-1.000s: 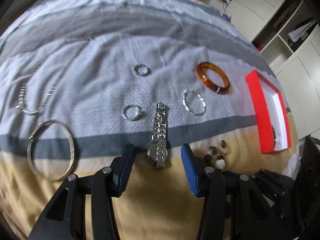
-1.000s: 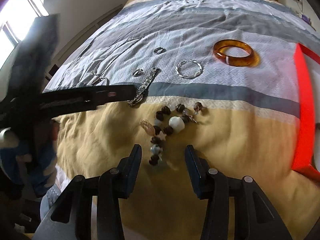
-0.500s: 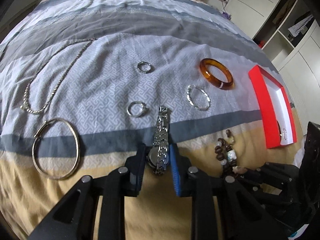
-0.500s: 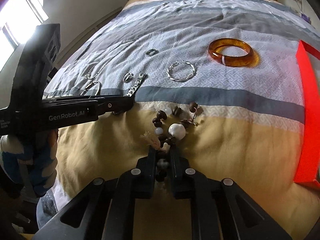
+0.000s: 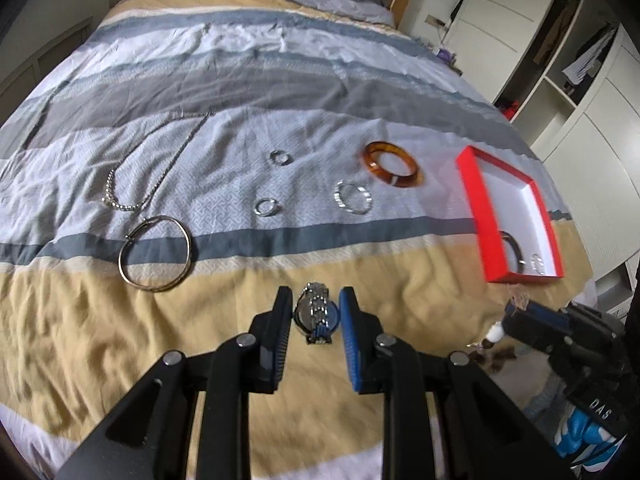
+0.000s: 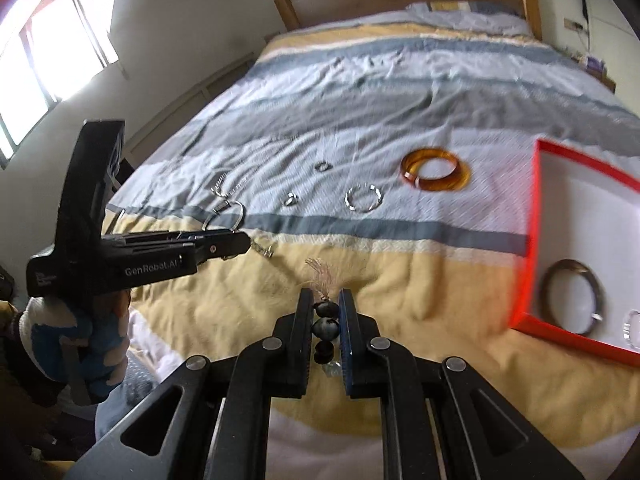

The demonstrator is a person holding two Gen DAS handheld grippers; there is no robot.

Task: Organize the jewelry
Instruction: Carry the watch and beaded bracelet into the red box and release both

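Note:
My left gripper (image 5: 316, 300) is shut on a silver metal watch (image 5: 316, 316), lifted clear of the striped bedspread (image 5: 320, 92). My right gripper (image 6: 325, 302) is shut on a bead bracelet (image 6: 326, 320) with dark beads and a pale tassel, also raised off the bed. From the left wrist view the right gripper (image 5: 516, 312) appears at the right with beads (image 5: 494, 336) dangling under it. The red jewelry box (image 5: 476, 208) with a white lining lies at the right and holds a dark bangle (image 6: 572, 296) and a small ring.
Still on the bedspread: an amber bangle (image 5: 392, 164), a twisted silver bangle (image 5: 353, 197), two small rings (image 5: 267, 206), a chain necklace (image 5: 152, 168) and a large thin hoop (image 5: 155, 252). White cupboards (image 5: 560, 60) stand to the right, a window (image 6: 44, 60) to the left.
Both grippers closed, the left on the watch and the right on the bead bracelet, then rose from the bed with them. The spots where these pieces lay are bare.

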